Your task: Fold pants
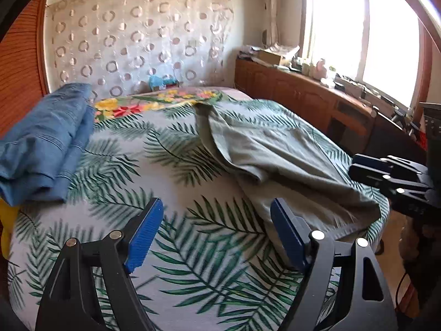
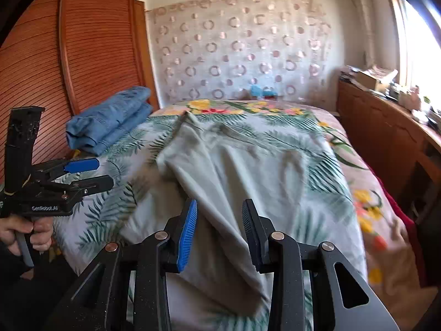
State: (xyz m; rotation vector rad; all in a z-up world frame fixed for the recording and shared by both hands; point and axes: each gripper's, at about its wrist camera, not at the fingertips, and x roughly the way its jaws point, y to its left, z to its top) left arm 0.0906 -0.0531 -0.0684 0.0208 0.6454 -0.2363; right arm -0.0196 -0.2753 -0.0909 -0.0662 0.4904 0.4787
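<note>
Grey-green pants [image 1: 278, 149] lie crumpled on the bed, running from the near right edge toward the headboard; they also show in the right wrist view [image 2: 231, 176]. My left gripper [image 1: 215, 234] is open and empty above the leaf-print sheet, its right pad [image 1: 289, 237] next to the pants' near end. My right gripper [image 2: 219, 231] is open with a fold of the pants between its jaws, not clamped. It also shows in the left wrist view [image 1: 386, 176] at the right edge. The left gripper also shows in the right wrist view [image 2: 91, 173], held by a hand.
Folded blue jeans [image 1: 46, 143] sit at the bed's left side, also in the right wrist view [image 2: 110, 118]. A wooden sideboard [image 1: 308, 96] with clutter runs along the right under a bright window. A slatted wooden wardrobe [image 2: 69, 63] stands at left. The bed's front edge [image 1: 383, 220] drops off near the right.
</note>
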